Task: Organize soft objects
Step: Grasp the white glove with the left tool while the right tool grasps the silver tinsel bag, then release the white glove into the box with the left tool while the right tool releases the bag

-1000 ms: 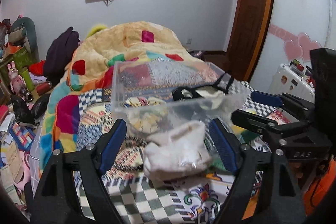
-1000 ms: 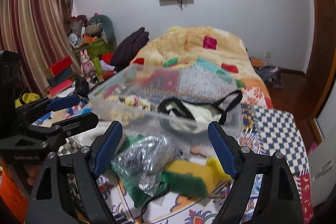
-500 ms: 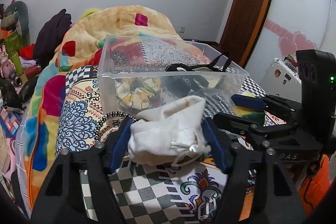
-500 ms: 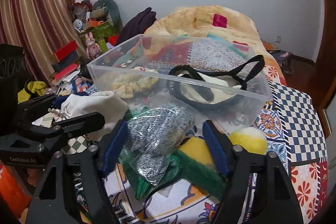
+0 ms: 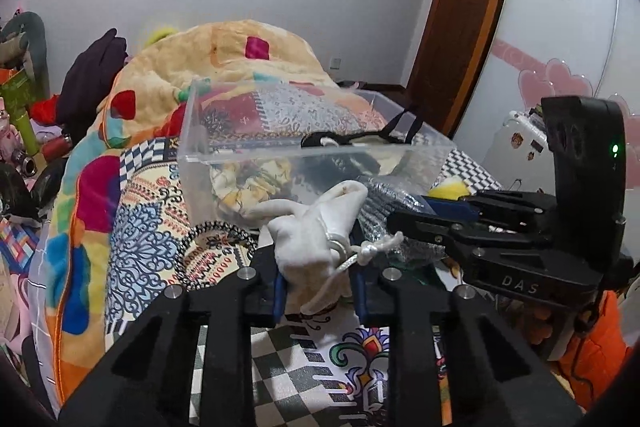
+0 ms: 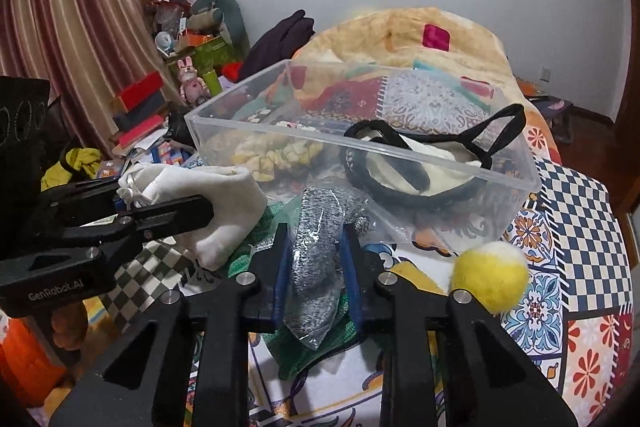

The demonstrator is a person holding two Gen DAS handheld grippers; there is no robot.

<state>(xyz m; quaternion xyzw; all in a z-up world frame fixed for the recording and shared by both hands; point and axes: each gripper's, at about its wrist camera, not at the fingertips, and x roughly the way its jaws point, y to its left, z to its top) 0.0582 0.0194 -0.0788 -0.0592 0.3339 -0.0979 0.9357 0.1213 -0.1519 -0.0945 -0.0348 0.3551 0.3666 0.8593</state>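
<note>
Even, moderately bright indoor lighting; shadows soft. Strong fisheye distortion with dark vignetted corners. Yellow ball (image 6: 491,277) slightly blurred. Faint glare on clear bin (image 5: 280,151).

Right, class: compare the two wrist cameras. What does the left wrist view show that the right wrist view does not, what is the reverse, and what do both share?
Left wrist view only: the brown door and pink heart decals.

Right wrist view only: striped curtains and the pink bunny toy.

Both: the clear bin, the white drawstring pouch clamped in the left gripper, the grey knit bundle in plastic clamped in the right gripper, and the yellow ball.
</note>
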